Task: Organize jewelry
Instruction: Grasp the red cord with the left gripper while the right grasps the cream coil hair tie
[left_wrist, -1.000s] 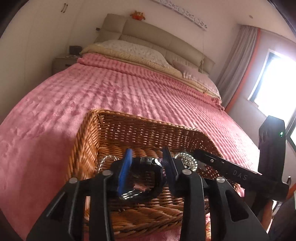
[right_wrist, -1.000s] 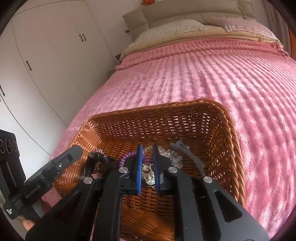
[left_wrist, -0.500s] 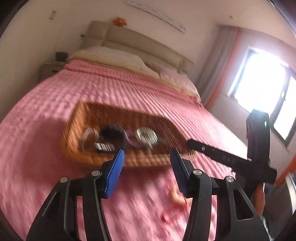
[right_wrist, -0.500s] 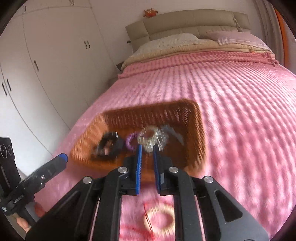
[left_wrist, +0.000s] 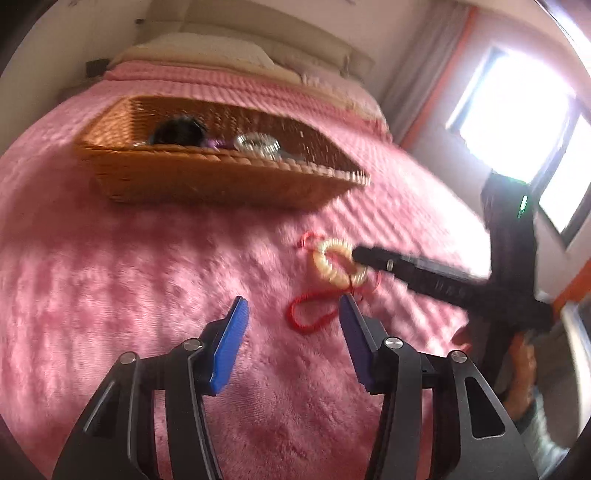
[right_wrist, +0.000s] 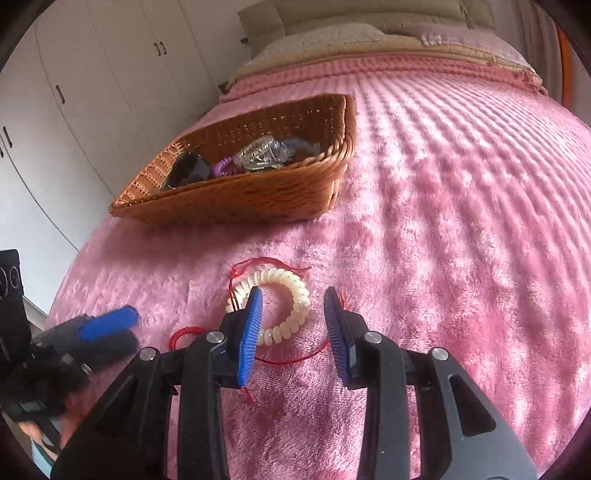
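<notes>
A wicker basket sits on the pink bed and holds a black watch, a purple coil band and a silver bracelet. A cream coil bracelet lies on the blanket with red string cords around it. My right gripper is open, its jaws either side of the cream bracelet and just above it. My left gripper is open and empty over the red cord, to the left of the right one.
The pink blanket covers the whole bed. Pillows and a beige headboard are at the far end. White wardrobe doors stand to the left, a bright window to the right.
Both grippers have pulled back out of the basket and down toward the near blanket. The left let go of the black watch, which now lies in the basket. The right jaws have opened.
</notes>
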